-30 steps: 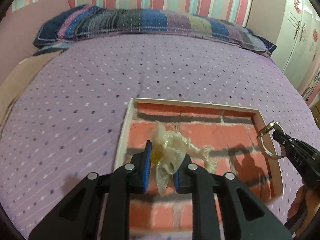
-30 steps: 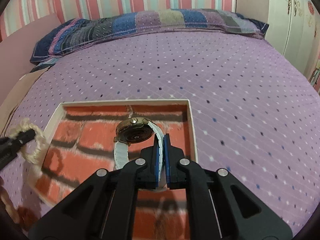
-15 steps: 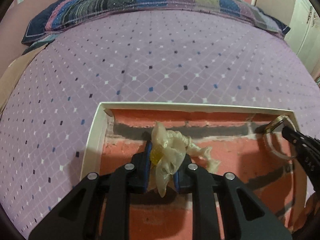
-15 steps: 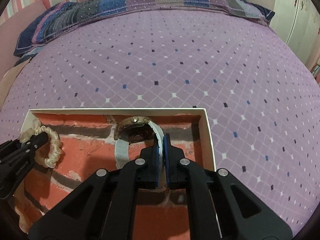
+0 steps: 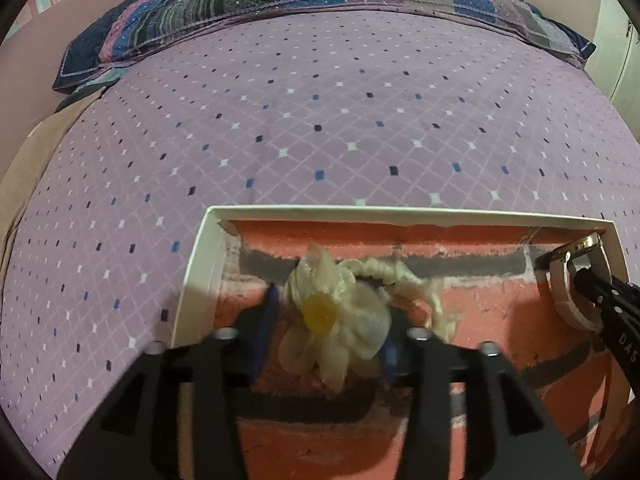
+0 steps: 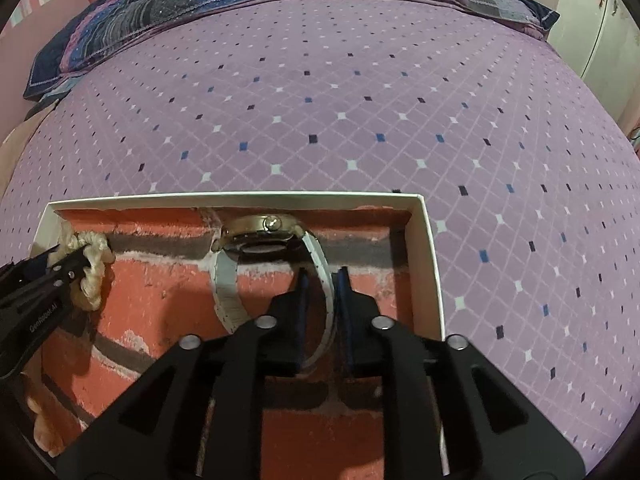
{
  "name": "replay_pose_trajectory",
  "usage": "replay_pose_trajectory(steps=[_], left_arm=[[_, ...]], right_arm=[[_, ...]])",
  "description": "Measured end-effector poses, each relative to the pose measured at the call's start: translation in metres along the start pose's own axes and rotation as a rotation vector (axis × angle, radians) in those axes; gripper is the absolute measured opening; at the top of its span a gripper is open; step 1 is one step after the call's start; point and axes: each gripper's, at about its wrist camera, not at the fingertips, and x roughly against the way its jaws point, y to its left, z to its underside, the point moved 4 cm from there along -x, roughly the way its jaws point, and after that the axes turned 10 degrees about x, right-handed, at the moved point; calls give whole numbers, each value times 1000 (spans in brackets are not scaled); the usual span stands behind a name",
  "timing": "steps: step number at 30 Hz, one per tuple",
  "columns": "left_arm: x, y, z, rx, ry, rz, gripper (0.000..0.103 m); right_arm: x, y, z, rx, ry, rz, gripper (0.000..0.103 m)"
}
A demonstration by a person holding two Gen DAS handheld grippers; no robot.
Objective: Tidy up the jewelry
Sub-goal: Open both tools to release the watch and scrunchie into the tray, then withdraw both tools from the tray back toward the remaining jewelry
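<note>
Reading "GenRobot.AI" along the left gripper point(image 6: 60, 264) and "DAS" on the right gripper point(image 5: 592, 292), both jaws stand apart inside the box point(image 5: 400, 213), flanking scrunchie point(image 5: 340, 308) and watch point(image 6: 260, 236), whose crown only the right view shows.

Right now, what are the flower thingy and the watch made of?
The flower scrunchie looks like sheer, shiny cream fabric, thin and ruffled, with a yellow, maybe plastic, centre. The watch seems to have a polished gold-coloured metal case that glints, and a matte white strap, possibly leather or rubber.
</note>
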Motion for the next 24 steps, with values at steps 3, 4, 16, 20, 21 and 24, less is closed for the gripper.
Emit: replay_pose_trajectory(steps=[3,4,16,20,21,24], left_arm=[[9,4,3,6,-15,-7,55],[15,4,6,7,-18,2,58],[132,20,62,-27,-184,77,74],[176,35,94,-30,-247,90,86],[190,41,105,-25,-273,84,87],[218,53,127,-2,-299,104,91]], right_arm=[[10,0,0,11,-16,1,38],[14,1,0,14,-22,-2,41],[120,0,45,26,-197,17,92],[160,-2,71,21,-259,7,99],[170,-3,79,24,-273,2,99],[198,-3,106,41,-311,21,99]])
